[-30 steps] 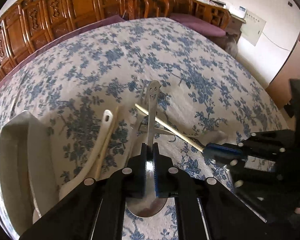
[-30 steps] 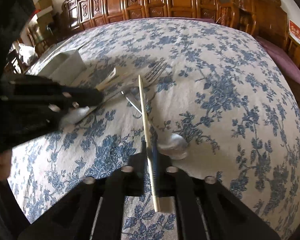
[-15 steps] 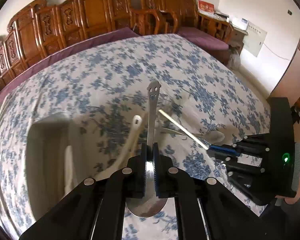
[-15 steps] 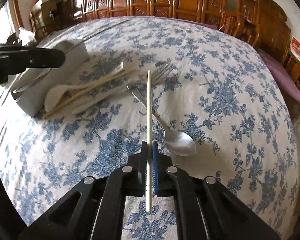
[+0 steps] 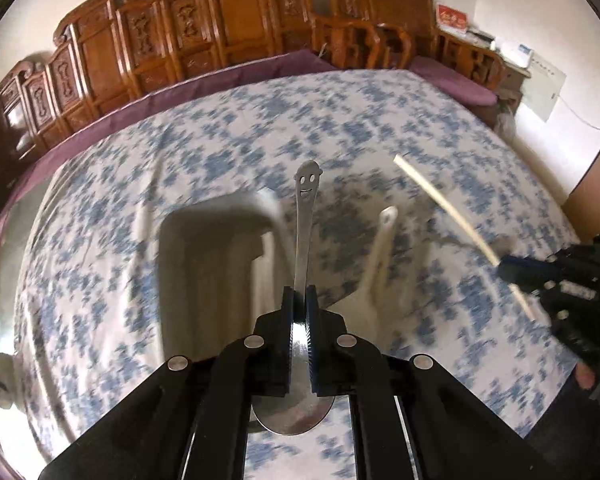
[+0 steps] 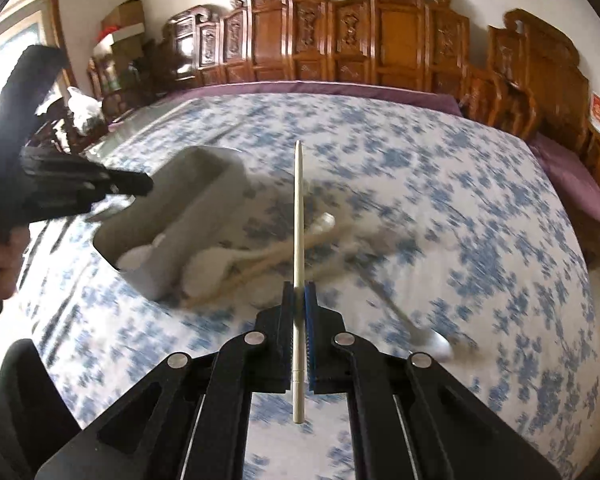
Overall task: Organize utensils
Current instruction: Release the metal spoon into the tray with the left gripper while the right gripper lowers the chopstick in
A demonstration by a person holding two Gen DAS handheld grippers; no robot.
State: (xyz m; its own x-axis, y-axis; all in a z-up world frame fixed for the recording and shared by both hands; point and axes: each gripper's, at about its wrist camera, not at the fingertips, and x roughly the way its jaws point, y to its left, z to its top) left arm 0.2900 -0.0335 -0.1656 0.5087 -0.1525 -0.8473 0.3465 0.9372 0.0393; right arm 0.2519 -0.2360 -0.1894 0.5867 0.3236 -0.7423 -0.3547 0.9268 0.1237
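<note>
Both claws higher, holder (image 5: 220,264) nearer.

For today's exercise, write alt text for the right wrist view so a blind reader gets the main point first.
The right claw is shut on a pale chopstick pointing away over a blue-flowered tablecloth. Ahead to the left a grey utensil box sits beside loose white spoons and chopsticks, with the left claw over it. A metal spoon lies to the right.

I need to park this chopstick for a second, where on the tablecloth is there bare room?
The tablecloth is bare beyond the metal spoon, out to the purple edge. It is crowded beside the grey holder, where the white spoon and loose chopsticks lie.
</note>
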